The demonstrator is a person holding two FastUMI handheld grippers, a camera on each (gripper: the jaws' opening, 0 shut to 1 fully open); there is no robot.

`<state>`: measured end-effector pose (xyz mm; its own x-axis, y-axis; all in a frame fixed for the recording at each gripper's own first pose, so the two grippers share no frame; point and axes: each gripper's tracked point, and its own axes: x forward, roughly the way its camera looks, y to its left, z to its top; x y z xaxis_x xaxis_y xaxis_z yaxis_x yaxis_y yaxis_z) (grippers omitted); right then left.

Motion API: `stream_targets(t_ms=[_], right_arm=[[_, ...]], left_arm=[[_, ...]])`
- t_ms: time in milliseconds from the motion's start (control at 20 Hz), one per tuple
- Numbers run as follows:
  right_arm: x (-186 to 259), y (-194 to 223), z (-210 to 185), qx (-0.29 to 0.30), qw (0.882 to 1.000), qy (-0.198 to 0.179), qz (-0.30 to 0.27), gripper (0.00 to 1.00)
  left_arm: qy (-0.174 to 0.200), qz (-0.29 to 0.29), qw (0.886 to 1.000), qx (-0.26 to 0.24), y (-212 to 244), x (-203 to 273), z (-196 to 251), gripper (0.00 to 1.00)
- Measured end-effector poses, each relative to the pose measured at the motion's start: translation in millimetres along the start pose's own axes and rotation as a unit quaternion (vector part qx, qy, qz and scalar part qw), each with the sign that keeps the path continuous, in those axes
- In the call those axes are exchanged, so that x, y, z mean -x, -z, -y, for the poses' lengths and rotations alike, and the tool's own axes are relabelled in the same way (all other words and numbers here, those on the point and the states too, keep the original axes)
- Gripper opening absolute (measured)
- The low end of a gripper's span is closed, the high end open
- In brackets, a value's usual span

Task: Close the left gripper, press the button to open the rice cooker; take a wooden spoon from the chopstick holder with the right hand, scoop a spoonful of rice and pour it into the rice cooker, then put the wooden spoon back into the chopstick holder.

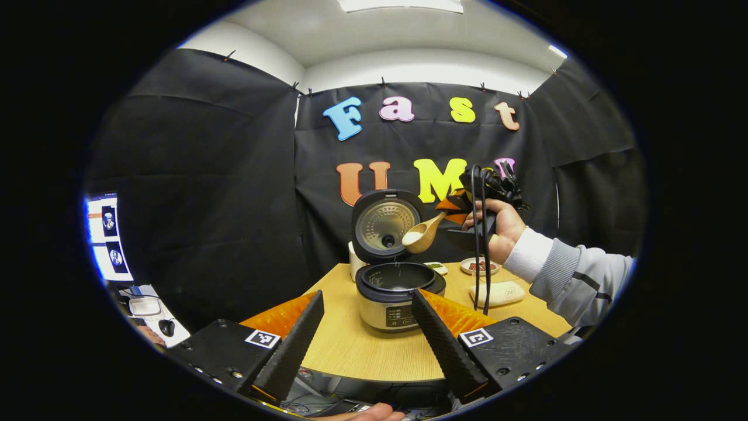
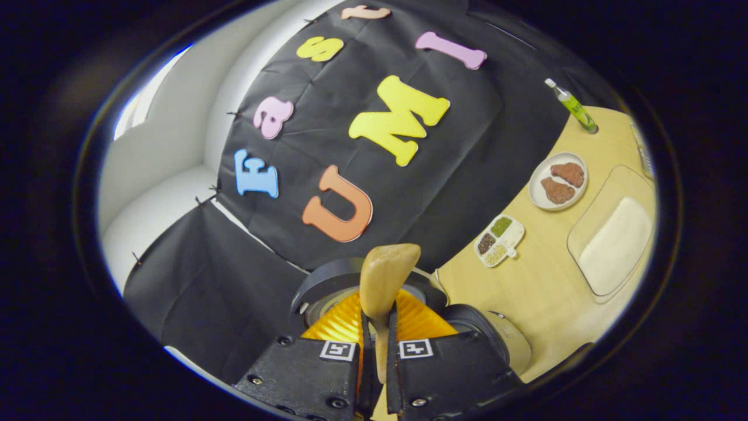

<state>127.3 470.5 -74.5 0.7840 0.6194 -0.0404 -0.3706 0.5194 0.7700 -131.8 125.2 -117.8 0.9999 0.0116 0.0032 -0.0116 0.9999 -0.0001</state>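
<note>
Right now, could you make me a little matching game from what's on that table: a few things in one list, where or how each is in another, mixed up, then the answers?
Things:
1. wooden spoon
2. rice cooker
3. small divided dish
4. round plate

States:
A. lid standing open
B. holds two brown pieces
C. clamped in the right gripper, bowl above the pot
D. compartments of green, dark and pale grains

Pairs: 1-C, 2-A, 3-D, 4-B
</note>
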Motion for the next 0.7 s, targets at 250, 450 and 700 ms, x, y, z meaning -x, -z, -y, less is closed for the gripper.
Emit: stream_targets(t_ms=[250,450,700], right_arm=[[-3,8,-9,0.05,0.999,0.015,0.007,0.14],[-6,9,-10,0.096,0.995,0.025,0.01,0.14],[-14,21,-4,0.16,0.986,0.038,0.003,0.14]], left_arm=[[-0.004,-0.009,1.0,0.005,9,3,-6,0.96],[-0.008,-0.014,1.0,0.003,13,4,-10,0.96],[-0.002,-0.017,1.0,0.005,16,2,-8,0.96]])
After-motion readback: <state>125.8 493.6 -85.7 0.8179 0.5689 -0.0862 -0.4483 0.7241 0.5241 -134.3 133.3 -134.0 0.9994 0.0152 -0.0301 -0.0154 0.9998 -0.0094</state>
